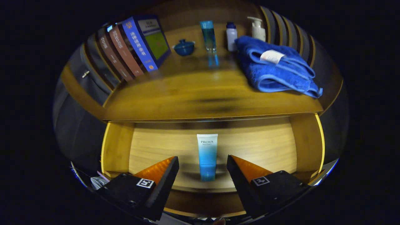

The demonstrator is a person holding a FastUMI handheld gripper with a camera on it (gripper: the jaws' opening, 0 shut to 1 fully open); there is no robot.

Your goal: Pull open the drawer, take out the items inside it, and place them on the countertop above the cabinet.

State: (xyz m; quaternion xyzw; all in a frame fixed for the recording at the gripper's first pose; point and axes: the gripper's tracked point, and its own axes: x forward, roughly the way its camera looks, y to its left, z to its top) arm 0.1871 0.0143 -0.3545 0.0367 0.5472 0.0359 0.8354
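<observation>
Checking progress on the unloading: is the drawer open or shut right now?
Open. The drawer is pulled out below the countertop, its wooden floor exposed with a tube lying on it, between the gripper's open jaws.

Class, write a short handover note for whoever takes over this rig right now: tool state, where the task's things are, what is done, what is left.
Tool: open, holding nothing, fingers either side of the tube without touching it.
Drawer: pulled open; the tube lies flat on its floor.
Countertop: holds books, small bottles and a blue towel, with bare space at the front.
Done: drawer opened.
Left: grip the tube, lift it out, set it on the countertop.
</observation>
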